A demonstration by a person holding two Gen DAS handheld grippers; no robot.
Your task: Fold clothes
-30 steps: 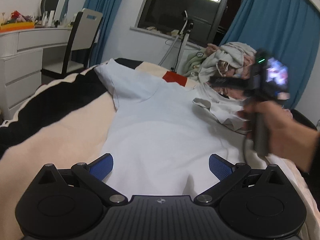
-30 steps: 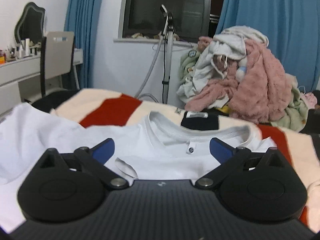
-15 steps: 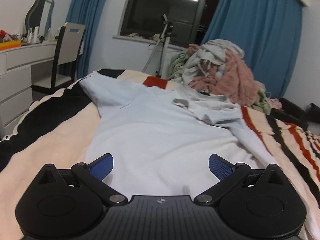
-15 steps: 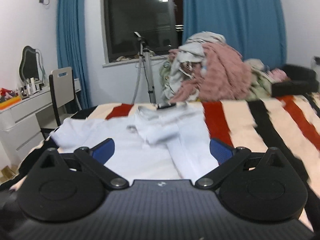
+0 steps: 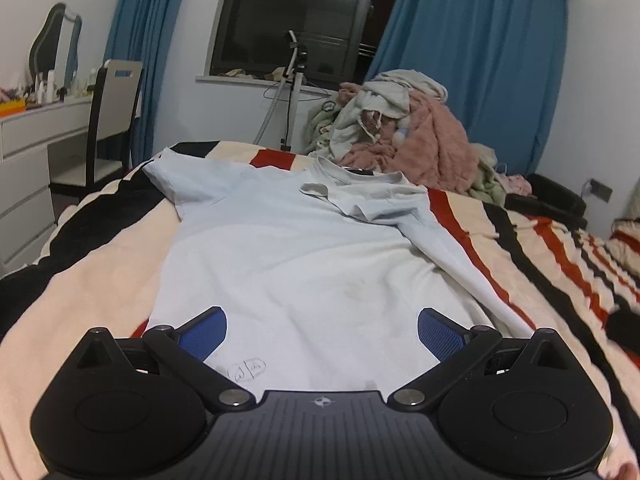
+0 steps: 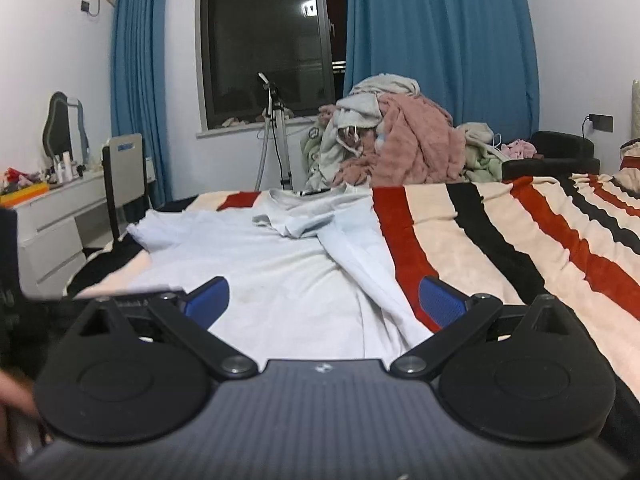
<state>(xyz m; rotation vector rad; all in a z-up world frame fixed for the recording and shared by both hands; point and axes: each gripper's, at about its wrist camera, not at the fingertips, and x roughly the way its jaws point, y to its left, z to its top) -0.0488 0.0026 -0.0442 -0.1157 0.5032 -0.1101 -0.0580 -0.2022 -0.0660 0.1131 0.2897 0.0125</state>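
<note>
While both grippers hover low with jaws spread wide and empty, the pale blue short-sleeved T-shirt (image 5: 304, 248) lies flat across the middle of the frame on a bed covered by a cream blanket with red and black stripes (image 6: 520, 248), one sleeve folded in over the chest. The left gripper (image 5: 322, 330) sits above the shirt's hem; the right gripper (image 6: 324, 298) hangs over its right edge. A heap of pink and grey laundry (image 6: 396, 148) rises centre right, before blue curtains (image 6: 440, 40) and a dark window (image 5: 296, 20). A white dresser worktop (image 5: 44, 120) and chair (image 5: 116, 112) stand at left.
</note>
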